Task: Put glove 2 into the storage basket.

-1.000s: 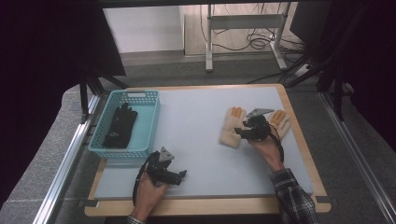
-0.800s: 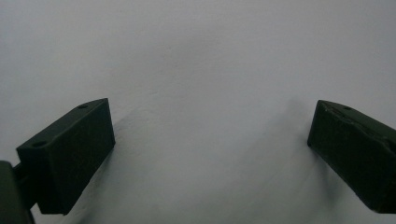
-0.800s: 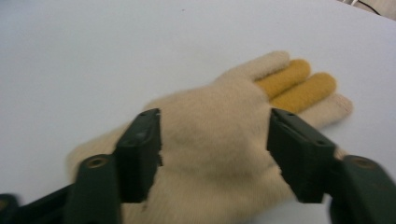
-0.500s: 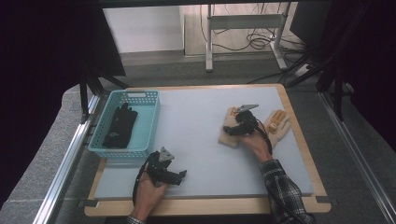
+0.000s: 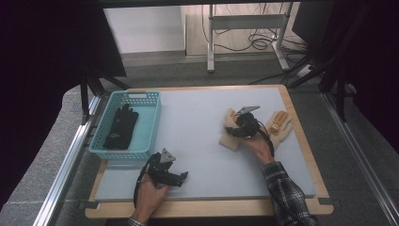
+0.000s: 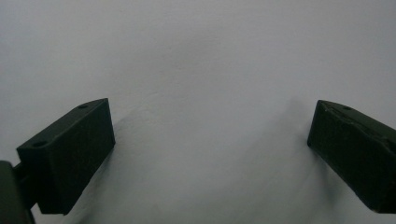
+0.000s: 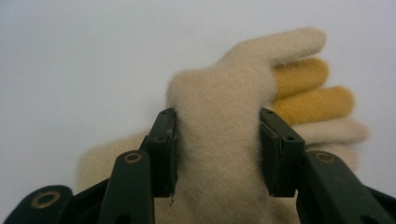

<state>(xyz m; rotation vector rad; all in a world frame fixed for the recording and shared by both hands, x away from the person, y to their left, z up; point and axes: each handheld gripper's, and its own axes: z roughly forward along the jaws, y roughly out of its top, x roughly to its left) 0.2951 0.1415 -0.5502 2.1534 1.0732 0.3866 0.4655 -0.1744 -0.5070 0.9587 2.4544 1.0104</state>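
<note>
Your left tool [image 5: 181, 175] rests spread and empty on the desk [image 5: 197, 127] near the basket [image 5: 141, 101]. Your right tool [image 7: 217, 149] has just been closing – now clamped on the cream glove [image 7: 219, 140] mid-desk – a shallow pinch of fuzzy knit could slip when lifted.

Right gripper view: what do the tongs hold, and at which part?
The right tongs have just been closing on the cream glove; their pads press both sides of a raised fold of its knit fabric.

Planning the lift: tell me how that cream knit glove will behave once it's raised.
Probably floppy: the cream glove bunches into a soft fold between the right gripper jaws. Likely light. Its fuzzy knit should resist slipping, though loose fingers may dangle.
</note>
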